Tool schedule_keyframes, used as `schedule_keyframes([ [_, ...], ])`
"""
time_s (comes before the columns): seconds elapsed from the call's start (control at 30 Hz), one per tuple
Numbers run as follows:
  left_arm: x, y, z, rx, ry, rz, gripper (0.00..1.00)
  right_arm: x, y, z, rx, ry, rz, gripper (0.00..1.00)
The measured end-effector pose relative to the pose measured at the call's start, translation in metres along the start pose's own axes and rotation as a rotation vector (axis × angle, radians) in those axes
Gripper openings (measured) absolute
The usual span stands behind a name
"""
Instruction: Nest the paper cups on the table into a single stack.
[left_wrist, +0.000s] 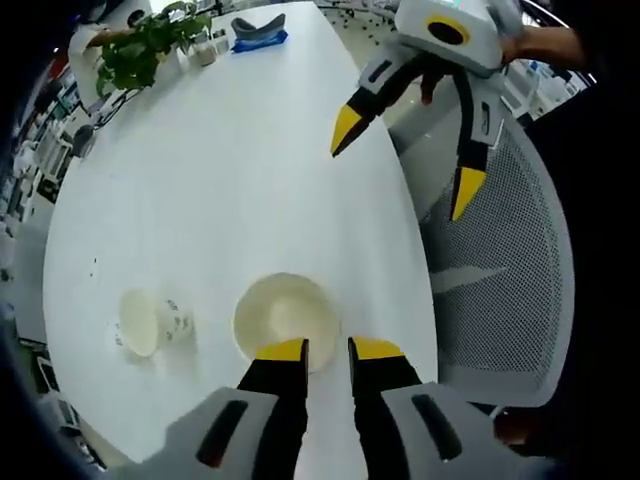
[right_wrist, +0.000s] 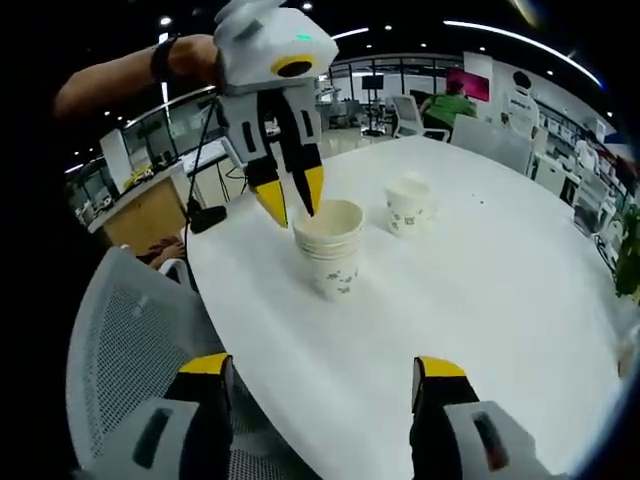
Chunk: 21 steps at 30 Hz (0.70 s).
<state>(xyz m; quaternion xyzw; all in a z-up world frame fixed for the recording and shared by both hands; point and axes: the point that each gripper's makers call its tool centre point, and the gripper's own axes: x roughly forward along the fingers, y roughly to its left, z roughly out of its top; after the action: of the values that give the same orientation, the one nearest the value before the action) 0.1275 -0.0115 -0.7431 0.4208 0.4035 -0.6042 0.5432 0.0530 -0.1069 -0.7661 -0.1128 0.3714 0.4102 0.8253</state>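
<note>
Two left gripper (right_wrist: 285, 203) jaws pinch the cup stack (right_wrist: 328, 248) rim.

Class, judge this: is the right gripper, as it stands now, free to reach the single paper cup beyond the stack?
Probably yes. The right gripper is open and holds nothing, and bare table lies before the single cup. The stack and left gripper sit to one side.

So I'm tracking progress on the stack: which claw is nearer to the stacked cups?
Left. The left claw sits at the rim of the stacked cups, jaws nearly closed there. The right claw is open and well back from them, near the table's edge.
</note>
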Motion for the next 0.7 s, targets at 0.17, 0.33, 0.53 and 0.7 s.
schedule_keyframes([
  [0.17,-0.012,-0.005,0.003,-0.082,-0.104,0.058,0.28,0.000,-0.007,0.005,0.016,-0.012,-0.011,0.73],
  [0.33,-0.018,-0.001,-0.009,-0.177,-0.190,0.127,0.35,-0.001,-0.013,0.014,0.048,-0.041,-0.015,0.72],
  [0.53,-0.031,0.004,-0.027,-0.373,-0.341,0.222,0.41,0.005,-0.017,0.020,0.051,-0.051,-0.021,0.72],
  [0.7,-0.037,0.007,-0.042,-0.537,-0.442,0.258,0.46,0.007,-0.019,0.020,0.054,-0.061,-0.022,0.72],
])
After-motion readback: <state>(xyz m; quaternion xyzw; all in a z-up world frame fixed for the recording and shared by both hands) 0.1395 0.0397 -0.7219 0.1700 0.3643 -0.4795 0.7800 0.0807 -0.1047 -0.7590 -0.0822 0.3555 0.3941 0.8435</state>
